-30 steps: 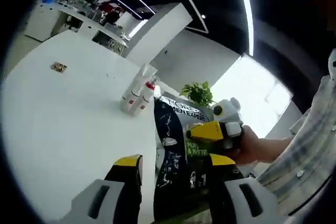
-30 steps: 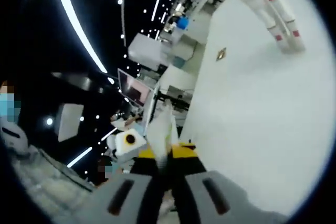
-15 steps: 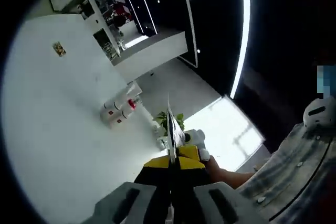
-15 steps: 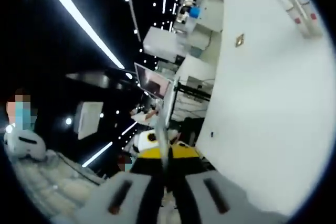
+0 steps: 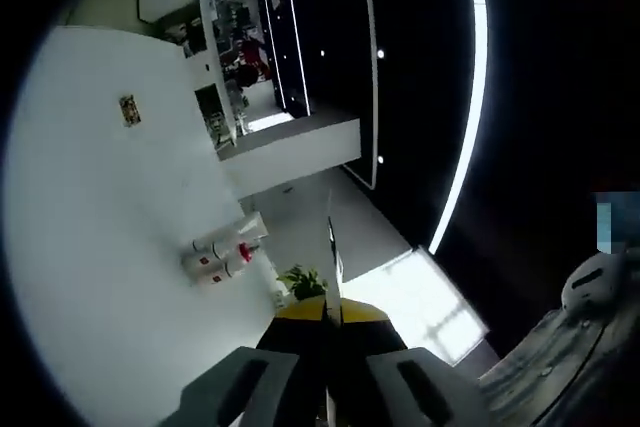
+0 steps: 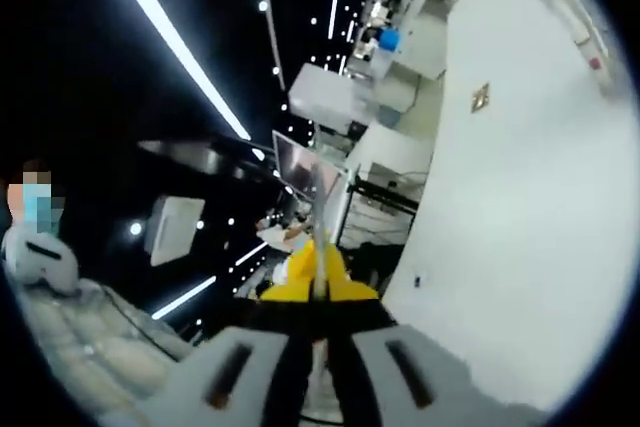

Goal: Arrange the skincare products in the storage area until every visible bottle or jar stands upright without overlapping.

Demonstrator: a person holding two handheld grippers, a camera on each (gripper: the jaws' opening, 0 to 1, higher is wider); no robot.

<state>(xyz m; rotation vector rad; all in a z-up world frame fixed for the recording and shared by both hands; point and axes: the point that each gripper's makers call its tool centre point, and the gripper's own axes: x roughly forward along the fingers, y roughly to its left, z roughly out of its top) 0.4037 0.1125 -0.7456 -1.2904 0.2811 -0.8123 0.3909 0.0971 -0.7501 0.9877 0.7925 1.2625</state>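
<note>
Skincare pouch, thin and flat, seen edge-on (image 5: 331, 257): both grippers pinch it, the left gripper (image 5: 330, 319) pressed together on one edge, the right gripper (image 6: 318, 292) clamped on what looks like the opposite edge (image 6: 320, 209). Held up off the white table (image 5: 90, 247), the pouch is likely being stretched flat before it is stood up. Beyond it on the table lie white tubes with red caps (image 5: 222, 255), still on their sides. Further off sits a small brown tag (image 5: 129, 110).
</note>
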